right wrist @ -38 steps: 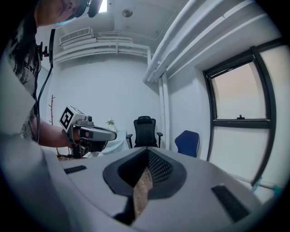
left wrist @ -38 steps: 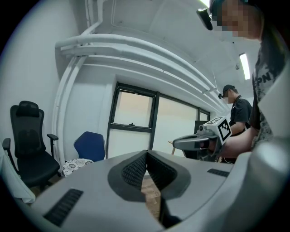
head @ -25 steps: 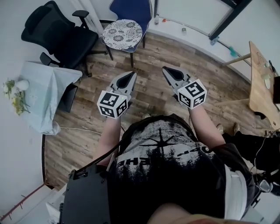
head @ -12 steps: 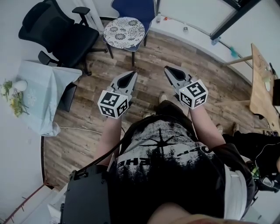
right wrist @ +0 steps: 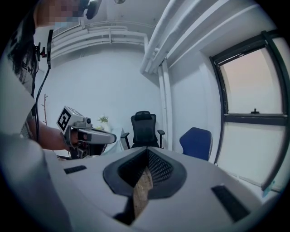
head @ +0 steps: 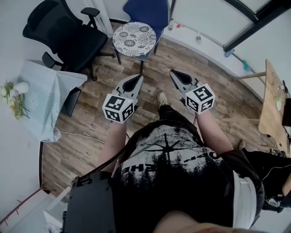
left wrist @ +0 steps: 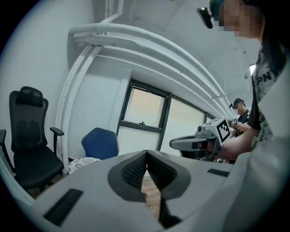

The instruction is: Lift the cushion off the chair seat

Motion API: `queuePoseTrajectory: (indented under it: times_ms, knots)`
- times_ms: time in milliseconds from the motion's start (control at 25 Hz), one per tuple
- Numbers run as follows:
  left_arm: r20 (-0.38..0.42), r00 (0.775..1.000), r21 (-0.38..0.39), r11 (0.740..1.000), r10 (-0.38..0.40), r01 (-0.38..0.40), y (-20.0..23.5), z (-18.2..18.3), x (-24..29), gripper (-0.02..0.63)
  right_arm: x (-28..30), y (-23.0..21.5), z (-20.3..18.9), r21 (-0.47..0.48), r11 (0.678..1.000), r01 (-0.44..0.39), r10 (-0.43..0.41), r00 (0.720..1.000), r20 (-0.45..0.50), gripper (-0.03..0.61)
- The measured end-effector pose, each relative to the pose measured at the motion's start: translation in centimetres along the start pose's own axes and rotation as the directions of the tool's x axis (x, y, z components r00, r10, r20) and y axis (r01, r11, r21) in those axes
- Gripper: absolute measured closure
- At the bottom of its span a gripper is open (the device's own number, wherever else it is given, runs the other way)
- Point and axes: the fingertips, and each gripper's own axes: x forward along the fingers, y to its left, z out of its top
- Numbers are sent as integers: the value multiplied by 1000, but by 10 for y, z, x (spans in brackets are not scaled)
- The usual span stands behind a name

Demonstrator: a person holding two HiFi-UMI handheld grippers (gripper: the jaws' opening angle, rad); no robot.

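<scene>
A round white cushion (head: 134, 38) with a dark floral print lies on the seat of a blue chair (head: 148, 10) at the top of the head view. From the left gripper view the cushion (left wrist: 84, 161) shows low beside the blue chair (left wrist: 100, 142). My left gripper (head: 139, 76) and right gripper (head: 172, 71) are held side by side above the wood floor, well short of the chair. Both point toward it. Each is shut with nothing between its jaws, as the left gripper (left wrist: 146, 153) and right gripper (right wrist: 147, 150) show in their own views.
A black office chair (head: 68, 36) stands left of the blue chair. A small table with a pale cloth (head: 45, 95) and flowers is at the far left. A wooden table (head: 275, 104) is at the right edge. The person's foot (head: 162, 98) is on the floor between the grippers.
The person has stepped forward with both grippers. The blue chair and cushion now sit lower in the head view, nearer the gripper tips. Both jaws stayed shut.
</scene>
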Motion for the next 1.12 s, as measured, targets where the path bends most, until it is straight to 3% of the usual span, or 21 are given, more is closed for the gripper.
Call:
queuePoseTrajectory:
  times_ms: [600, 1120]
  knots:
    - [18, 990, 7, 990, 138, -138, 79, 53, 92, 598, 86, -106, 37, -49, 991, -128, 127, 992, -22, 560]
    - [-20, 985, -33, 984, 173, -173, 122, 61, 190, 598, 136, -198, 46, -60, 980, -188, 186, 982, -32, 560]
